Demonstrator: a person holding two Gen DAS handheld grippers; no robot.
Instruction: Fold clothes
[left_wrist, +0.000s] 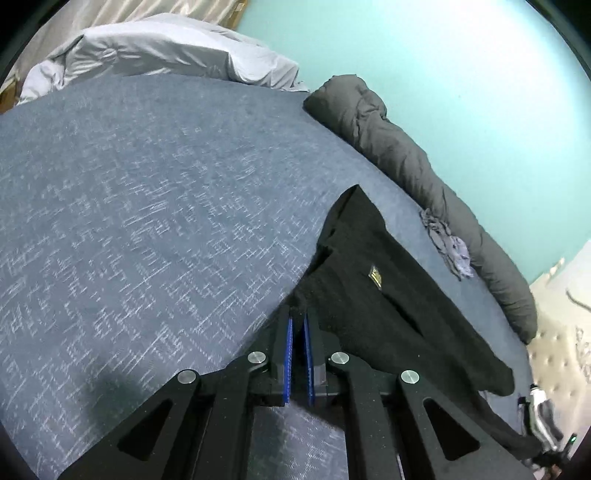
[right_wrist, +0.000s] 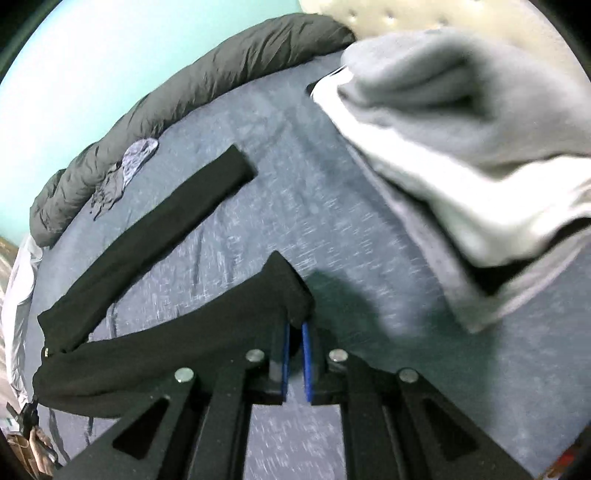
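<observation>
Black trousers (left_wrist: 373, 280) with a small gold label lie across the blue bedspread (left_wrist: 147, 206). My left gripper (left_wrist: 298, 317) is shut on a bunched edge of them, at the waist end. In the right wrist view my right gripper (right_wrist: 295, 326) is shut on the end of one black trouser leg (right_wrist: 184, 332), lifted a little off the bed. The other trouser leg (right_wrist: 166, 218) lies flat and straight, stretching away to the upper left. Both blue-padded finger pairs pinch cloth.
A dark grey rolled duvet (left_wrist: 413, 177) runs along the bed's far edge by the turquoise wall. A small crumpled grey-blue cloth (left_wrist: 448, 243) sits beside it. A pile of grey and white folded clothes (right_wrist: 461, 140) lies right of my right gripper. A pale pillow (left_wrist: 166, 51) rests at the back.
</observation>
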